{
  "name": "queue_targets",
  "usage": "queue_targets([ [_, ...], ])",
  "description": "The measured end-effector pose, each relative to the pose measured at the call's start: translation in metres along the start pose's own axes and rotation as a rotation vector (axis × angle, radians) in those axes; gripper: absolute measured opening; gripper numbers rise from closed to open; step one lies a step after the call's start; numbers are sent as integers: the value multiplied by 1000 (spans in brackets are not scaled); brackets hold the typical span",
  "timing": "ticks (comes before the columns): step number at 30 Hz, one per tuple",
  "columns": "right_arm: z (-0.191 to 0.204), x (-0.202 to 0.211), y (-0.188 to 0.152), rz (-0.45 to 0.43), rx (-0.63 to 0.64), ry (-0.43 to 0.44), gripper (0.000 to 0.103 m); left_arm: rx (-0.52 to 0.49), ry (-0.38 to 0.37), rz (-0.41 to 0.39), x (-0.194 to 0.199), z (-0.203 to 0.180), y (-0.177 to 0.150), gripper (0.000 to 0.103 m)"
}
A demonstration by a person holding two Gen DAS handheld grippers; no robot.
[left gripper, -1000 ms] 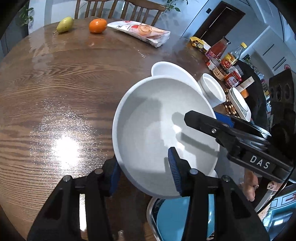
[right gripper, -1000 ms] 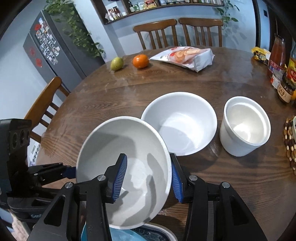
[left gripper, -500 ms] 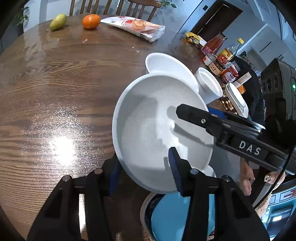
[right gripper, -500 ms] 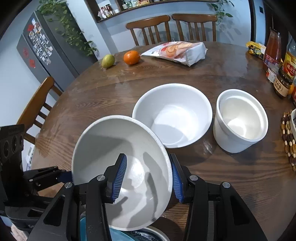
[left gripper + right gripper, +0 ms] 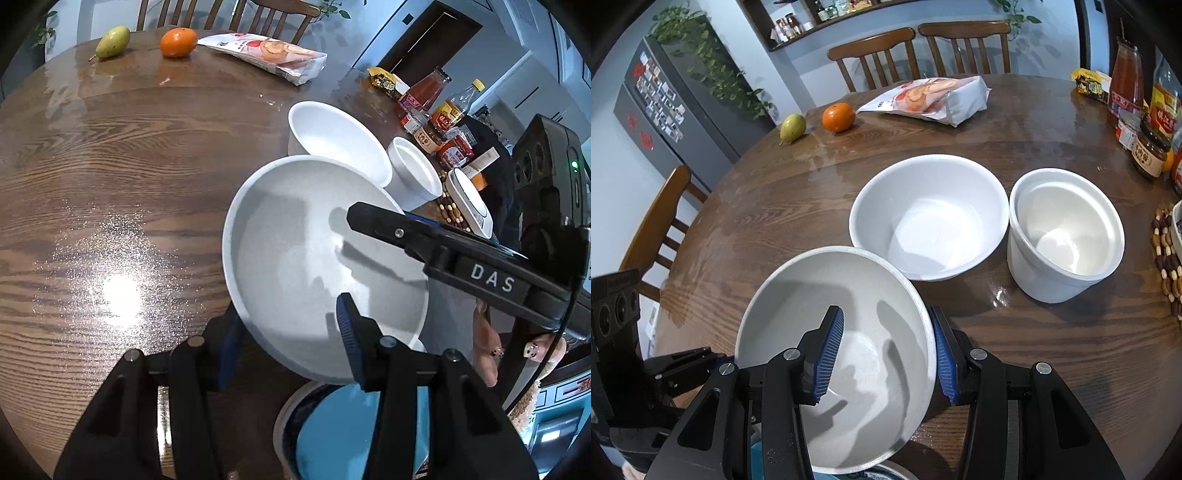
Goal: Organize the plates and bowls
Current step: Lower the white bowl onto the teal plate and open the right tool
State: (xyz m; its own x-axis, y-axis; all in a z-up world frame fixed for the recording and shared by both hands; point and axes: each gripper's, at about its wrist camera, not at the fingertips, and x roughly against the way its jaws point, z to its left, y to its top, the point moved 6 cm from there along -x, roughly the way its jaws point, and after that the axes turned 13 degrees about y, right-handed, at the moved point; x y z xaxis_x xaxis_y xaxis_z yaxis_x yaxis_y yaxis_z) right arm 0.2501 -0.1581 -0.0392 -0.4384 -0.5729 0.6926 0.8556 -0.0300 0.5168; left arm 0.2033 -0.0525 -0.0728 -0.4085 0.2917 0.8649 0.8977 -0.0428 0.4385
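The grey-white bowl [image 5: 314, 266] is up off the table [image 5: 110, 166], tilted, held between both grippers above a blue dish [image 5: 343, 432] at the near edge. The left gripper [image 5: 288, 332] pinches the bowl's near wall, one blue pad inside and the other outside under the rim. The right gripper [image 5: 886, 350] does the same on the opposite side, its fingers narrowed onto the wall with one pad inside and one against the outer face.

The main risk is a slip. The wall is smooth and curved, each grip covers only a thin strip of rim, and the bowl leans, so its weight pulls sideways on the pads. If either hand eases off or the two hands drift apart, the bowl may pivot out and drop onto the blue dish below, which could chip both.

A second risk lies ahead: the white bowl [image 5: 929, 218] stands just beyond, with a white pot [image 5: 1065, 236] close beside it. If the held bowl goes into that white bowl, a tilted entry could knock its rim or nudge the pot. How much of the left outer pad bears on the wall is hard to tell, since the bowl hides it.

The jars and bottles [image 5: 432, 114] at the far right stand well apart and seem safe.
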Motion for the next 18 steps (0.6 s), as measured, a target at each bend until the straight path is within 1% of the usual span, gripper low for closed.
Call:
queue_targets([
  [1, -1, 0, 0, -1, -2, -3, 48, 0, -2, 0, 0, 0, 0, 46],
  [2, -1, 0, 0, -2, -1, -8, 48, 1, -2, -1, 0, 0, 0, 49],
  [7, -2, -1, 1, -4, 0, -5, 49, -1, -7, -3, 0, -1, 0, 51],
  [10, -1, -1, 2, -6, 3, 2, 49, -1, 10, -21, 1, 0, 1, 59],
  [12, -1, -1, 2, -9, 8, 1, 49, 0, 17, -38, 4, 1, 1, 60],
  [14, -1, 2, 3, -26, 15, -12, 56, 3, 7, -40, 6, 2, 1, 61],
  [15, -1, 3, 4, -35, 16, -14, 62, 4, 5, -41, 6, 2, 1, 61],
  [16, 0, 5, 5, -50, 18, -11, 64, 5, 6, -43, 7, 2, 2, 63],
  [18, 1, 9, 6, -61, 17, 2, 64, 9, 16, -55, 8, 4, 2, 65],
])
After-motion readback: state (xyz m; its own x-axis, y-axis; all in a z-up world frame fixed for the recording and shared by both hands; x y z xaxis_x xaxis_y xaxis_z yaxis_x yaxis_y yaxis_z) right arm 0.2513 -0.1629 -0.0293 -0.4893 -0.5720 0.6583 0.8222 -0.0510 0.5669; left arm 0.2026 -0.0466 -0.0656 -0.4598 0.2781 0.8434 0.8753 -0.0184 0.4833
